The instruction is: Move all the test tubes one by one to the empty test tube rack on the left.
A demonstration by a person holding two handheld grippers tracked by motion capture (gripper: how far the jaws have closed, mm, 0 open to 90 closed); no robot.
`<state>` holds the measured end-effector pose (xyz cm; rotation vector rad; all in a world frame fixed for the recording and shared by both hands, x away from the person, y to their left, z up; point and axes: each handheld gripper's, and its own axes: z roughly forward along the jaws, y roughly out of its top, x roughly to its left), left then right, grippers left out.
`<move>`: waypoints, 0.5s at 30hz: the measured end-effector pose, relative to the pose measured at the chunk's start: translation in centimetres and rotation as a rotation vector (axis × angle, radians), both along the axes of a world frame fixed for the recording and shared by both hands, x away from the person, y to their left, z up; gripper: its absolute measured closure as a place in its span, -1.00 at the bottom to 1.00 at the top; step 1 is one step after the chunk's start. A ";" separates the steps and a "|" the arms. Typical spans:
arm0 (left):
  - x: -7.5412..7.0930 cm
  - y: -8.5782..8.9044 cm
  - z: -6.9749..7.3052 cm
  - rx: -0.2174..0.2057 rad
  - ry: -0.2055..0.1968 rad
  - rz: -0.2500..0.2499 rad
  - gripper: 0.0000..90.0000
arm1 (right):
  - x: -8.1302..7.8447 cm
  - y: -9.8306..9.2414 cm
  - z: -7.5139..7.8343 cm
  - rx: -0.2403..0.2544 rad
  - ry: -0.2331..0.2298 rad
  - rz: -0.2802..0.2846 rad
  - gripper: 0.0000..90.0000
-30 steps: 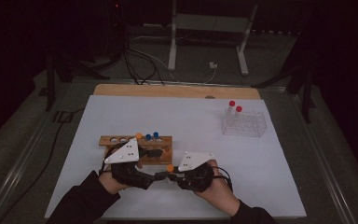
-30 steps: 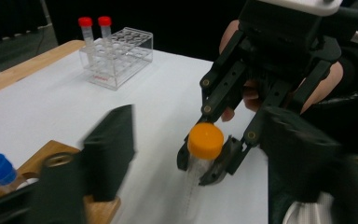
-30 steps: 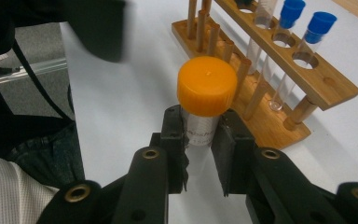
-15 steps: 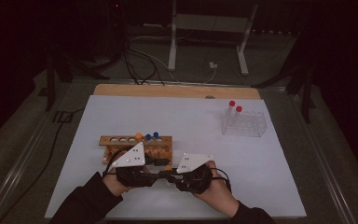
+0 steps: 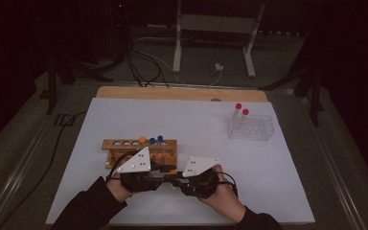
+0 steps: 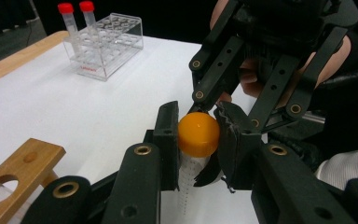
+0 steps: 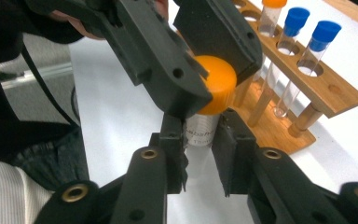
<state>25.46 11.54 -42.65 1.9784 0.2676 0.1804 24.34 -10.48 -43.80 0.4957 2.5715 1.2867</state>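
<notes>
A: While both hands sit low on the table (image 5: 278, 182), what's the left gripper (image 6: 196, 140) got?

B: Its jaws are clamped on the orange cap (image 6: 198, 134) of a clear tube (image 7: 200, 130). They've just been closing, w/ the cap between them. Pads press on the cap either side.

A: And the right gripper (image 7: 199, 140)?

B: Jaws closed on the tube's body, just below the cap, printed label betw. the pads. They eased a touch wider in the last moment, but the pads are on the glass. So one tube, two grips: left on cap, right on body.

A: Where's the tube relative to the wooden rack (image 5: 124, 144)?

B: Just in front of the rack, nearer the person, off its right end. It's held up off the table betw. the two grippers, which meet tip to tip.

A: What's in the rack itself?

B: An orange-capped tube (image 7: 271, 16) and two blue-capped tubes (image 7: 292, 25) standing upright in the right-hand holes; left-hand holes are bare.

A: Anything else?

B: A clear plastic rack (image 5: 250, 127), well apart from the wooden rack, to its right and further from the person. Two red-capped tubes (image 6: 72, 21) upright at its far left corner.

A: Hands?

B: Left hand (image 5: 120, 187) and right hand (image 5: 223, 191) wrap the gripper bodies, dark sleeves below, grey plates on top.
</notes>
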 end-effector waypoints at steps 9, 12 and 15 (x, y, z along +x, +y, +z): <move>0.4 1.5 1.2 -0.005 -0.026 0.070 0.60 | 0.6 -1.6 1.1 0.081 -0.019 -0.081 -0.16; 0.6 1.9 1.4 0.003 -0.035 0.096 0.60 | 0.9 -2.3 1.5 0.105 -0.029 -0.114 -0.46; 0.7 2.4 1.7 -0.003 -0.041 0.114 0.60 | 1.1 -2.8 1.8 0.127 -0.031 -0.147 -0.70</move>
